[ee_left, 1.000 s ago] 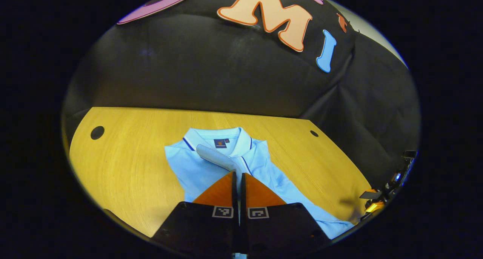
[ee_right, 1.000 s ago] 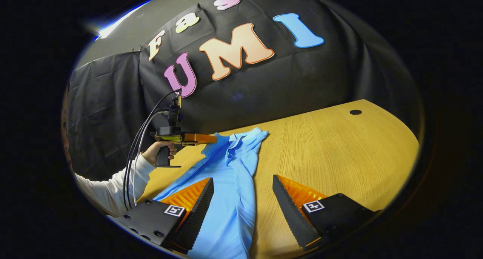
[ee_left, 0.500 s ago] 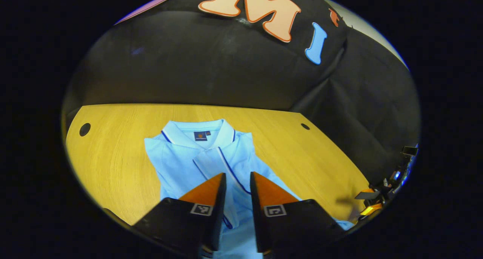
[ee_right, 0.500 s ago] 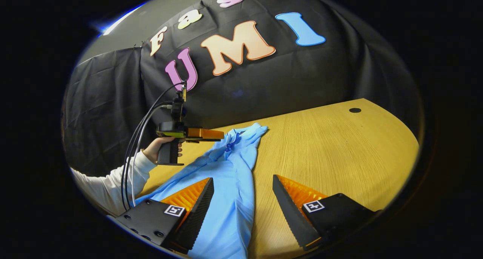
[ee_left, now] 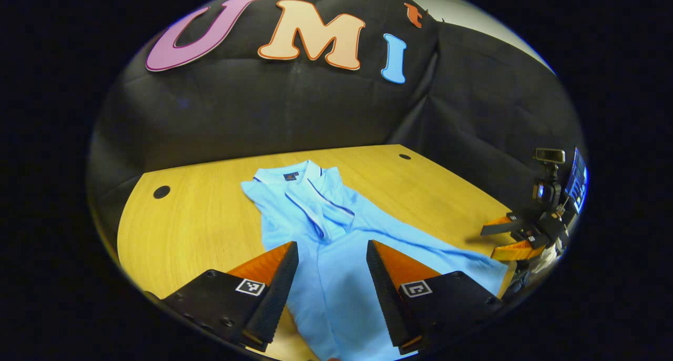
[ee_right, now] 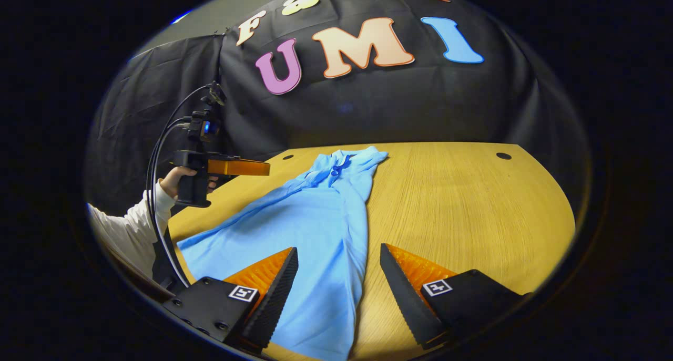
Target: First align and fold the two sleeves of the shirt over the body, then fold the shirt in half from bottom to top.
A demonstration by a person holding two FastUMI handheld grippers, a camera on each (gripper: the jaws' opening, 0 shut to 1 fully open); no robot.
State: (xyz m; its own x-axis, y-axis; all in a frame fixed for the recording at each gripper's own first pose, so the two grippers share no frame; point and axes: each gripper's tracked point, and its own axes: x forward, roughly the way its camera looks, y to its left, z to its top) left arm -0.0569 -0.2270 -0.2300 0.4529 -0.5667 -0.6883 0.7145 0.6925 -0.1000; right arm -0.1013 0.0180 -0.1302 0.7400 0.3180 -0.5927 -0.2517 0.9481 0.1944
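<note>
Left gripper view: left gripper (ee_left: 331, 256) spread over shirt (ee_left: 326, 229), collar label visible; right gripper (ee_right: 339, 261) spread, empty.

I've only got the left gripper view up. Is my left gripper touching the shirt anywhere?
Observer: No. In the right gripper view the left gripper hangs in the air beside the shirt, off the cloth.
Operator: Where does the right gripper sit?
Observer: The right gripper is open, and the shirt's long edge runs between its fingers. I cannot tell if they touch.
Operator: What's behind the left gripper?
Observer: A hand in a white sleeve holds it, and cables trail down.
</note>
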